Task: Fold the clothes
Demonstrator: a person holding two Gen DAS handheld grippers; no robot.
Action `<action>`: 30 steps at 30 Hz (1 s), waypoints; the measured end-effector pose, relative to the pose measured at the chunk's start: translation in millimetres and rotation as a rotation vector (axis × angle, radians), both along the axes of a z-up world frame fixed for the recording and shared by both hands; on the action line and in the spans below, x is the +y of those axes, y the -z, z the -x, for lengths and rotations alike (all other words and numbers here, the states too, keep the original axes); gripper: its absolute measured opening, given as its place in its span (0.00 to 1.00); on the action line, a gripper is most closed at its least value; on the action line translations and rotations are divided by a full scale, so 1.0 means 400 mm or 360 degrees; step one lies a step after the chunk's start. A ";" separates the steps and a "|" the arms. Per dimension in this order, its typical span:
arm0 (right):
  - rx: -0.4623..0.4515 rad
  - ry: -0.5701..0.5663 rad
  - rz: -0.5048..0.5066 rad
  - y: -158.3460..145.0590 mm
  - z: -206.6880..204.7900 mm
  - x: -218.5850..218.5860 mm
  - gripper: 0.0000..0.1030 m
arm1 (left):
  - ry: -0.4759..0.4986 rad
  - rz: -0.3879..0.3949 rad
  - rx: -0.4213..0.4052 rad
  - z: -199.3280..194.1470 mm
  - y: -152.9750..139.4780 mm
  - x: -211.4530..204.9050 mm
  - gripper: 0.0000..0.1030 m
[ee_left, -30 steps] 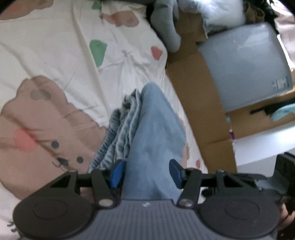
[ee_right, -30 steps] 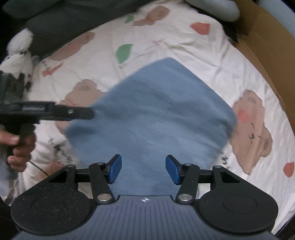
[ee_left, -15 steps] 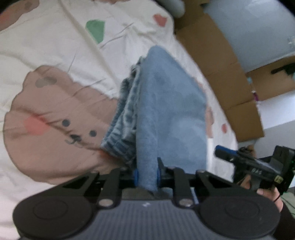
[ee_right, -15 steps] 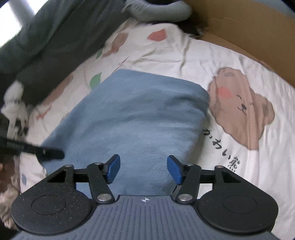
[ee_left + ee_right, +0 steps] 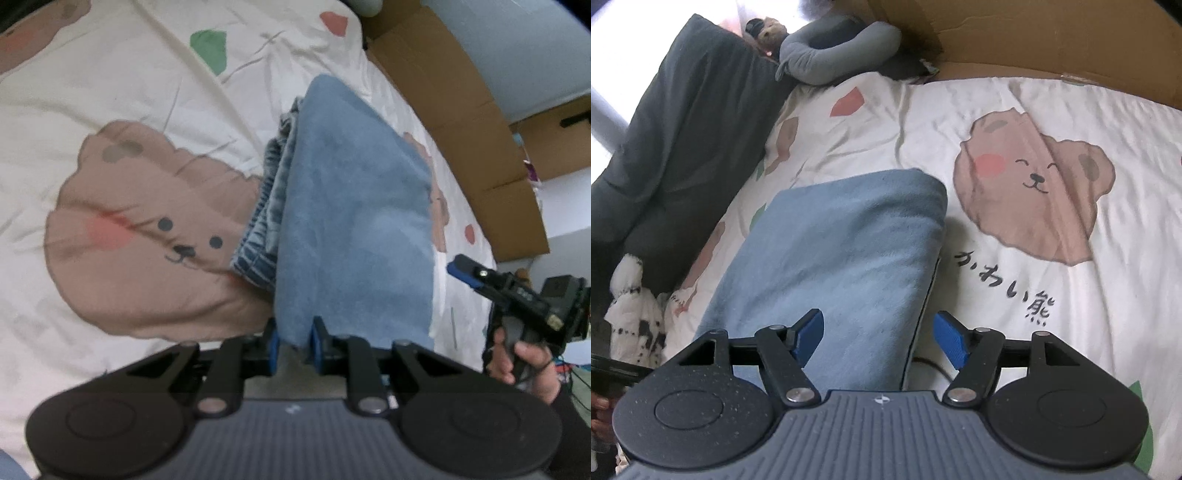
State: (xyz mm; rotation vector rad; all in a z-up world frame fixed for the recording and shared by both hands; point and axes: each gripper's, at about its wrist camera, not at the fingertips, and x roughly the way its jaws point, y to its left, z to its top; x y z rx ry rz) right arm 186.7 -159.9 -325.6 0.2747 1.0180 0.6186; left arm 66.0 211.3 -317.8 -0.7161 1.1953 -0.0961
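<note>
On one bear-print sheet [image 5: 147, 92], left gripper [image 5: 294, 341] pinches one blue garment [image 5: 354, 221]; right gripper [image 5: 879, 338] fingers are opening, gripping nothing.

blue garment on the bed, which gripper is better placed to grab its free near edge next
Right. The right gripper is opening, its jaws straddling the near edge of the blue garment without pressing it. The left gripper is already shut on the other corner.
</note>
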 end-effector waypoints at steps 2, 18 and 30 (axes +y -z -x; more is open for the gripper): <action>0.0005 0.0003 -0.0039 0.000 -0.006 -0.002 0.70 | 0.0040 -0.0066 -0.0001 -0.013 -0.030 0.002 0.24; 0.0002 0.0098 0.0023 0.015 -0.033 -0.001 0.70 | 0.0244 -0.0289 -0.0081 -0.181 -0.076 0.029 0.71; -0.0026 0.0067 0.0023 0.046 -0.059 -0.009 0.57 | 0.0225 -0.0274 -0.0202 -0.258 -0.023 -0.015 0.64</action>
